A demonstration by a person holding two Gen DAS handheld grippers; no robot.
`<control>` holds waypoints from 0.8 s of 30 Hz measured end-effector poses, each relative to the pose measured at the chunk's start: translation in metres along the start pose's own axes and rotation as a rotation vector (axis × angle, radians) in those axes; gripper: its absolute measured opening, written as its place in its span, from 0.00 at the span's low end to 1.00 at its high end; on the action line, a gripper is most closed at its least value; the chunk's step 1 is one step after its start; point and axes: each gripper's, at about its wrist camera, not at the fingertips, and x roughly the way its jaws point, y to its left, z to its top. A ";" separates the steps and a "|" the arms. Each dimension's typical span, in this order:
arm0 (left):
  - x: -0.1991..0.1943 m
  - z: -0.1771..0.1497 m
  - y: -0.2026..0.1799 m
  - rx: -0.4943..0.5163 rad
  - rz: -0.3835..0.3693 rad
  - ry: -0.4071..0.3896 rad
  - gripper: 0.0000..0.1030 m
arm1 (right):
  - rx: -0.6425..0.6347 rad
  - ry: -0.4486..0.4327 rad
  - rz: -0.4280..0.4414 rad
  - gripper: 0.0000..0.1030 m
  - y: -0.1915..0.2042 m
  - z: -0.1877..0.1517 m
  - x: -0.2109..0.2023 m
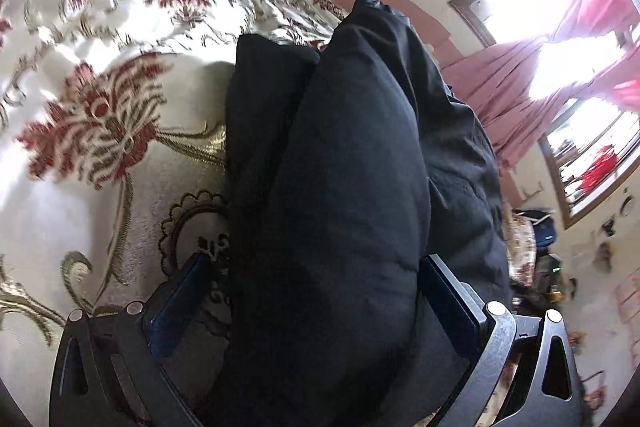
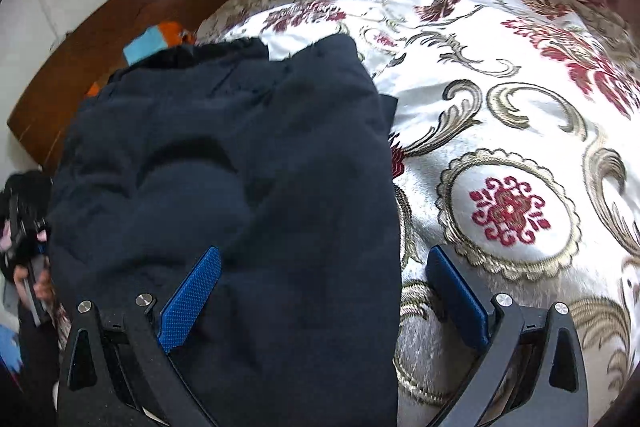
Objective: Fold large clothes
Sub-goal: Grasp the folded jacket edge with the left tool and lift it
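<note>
The dark garment [image 2: 224, 195] lies on the bed [image 2: 508, 131] already doubled into a thick bundle, seemingly nearly folded. Right tongs [image 2: 324, 287] stand spread above it; left tongs [image 1: 316, 291] straddle a fold, grip unclear.

The right gripper [image 2: 320, 291] stands wide open over a dark navy garment [image 2: 224, 167] lying bunched on a bed's floral bedspread [image 2: 508, 131]. Its left blue pad [image 2: 192, 295] lies over the cloth; the right pad [image 2: 456, 291] hangs above bare bedspread beside the garment's edge.
</note>
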 end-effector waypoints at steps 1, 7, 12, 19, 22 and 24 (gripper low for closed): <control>0.001 0.001 0.003 -0.011 -0.021 0.011 1.00 | -0.010 0.007 0.000 0.99 0.000 0.000 0.003; 0.011 0.003 0.012 -0.040 -0.079 0.044 1.00 | 0.005 -0.008 0.044 0.99 -0.003 0.000 0.009; 0.009 0.001 0.012 -0.030 -0.086 0.053 1.00 | 0.018 0.012 0.073 0.99 -0.004 0.001 0.013; 0.011 0.005 0.015 -0.029 -0.097 0.058 1.00 | 0.024 0.178 0.253 0.99 0.011 0.020 0.044; 0.011 0.005 0.015 -0.026 -0.095 0.055 1.00 | 0.031 0.225 0.233 0.99 0.019 0.027 0.064; 0.012 0.005 0.014 -0.024 -0.094 0.053 1.00 | 0.038 0.234 0.215 0.99 0.022 0.028 0.072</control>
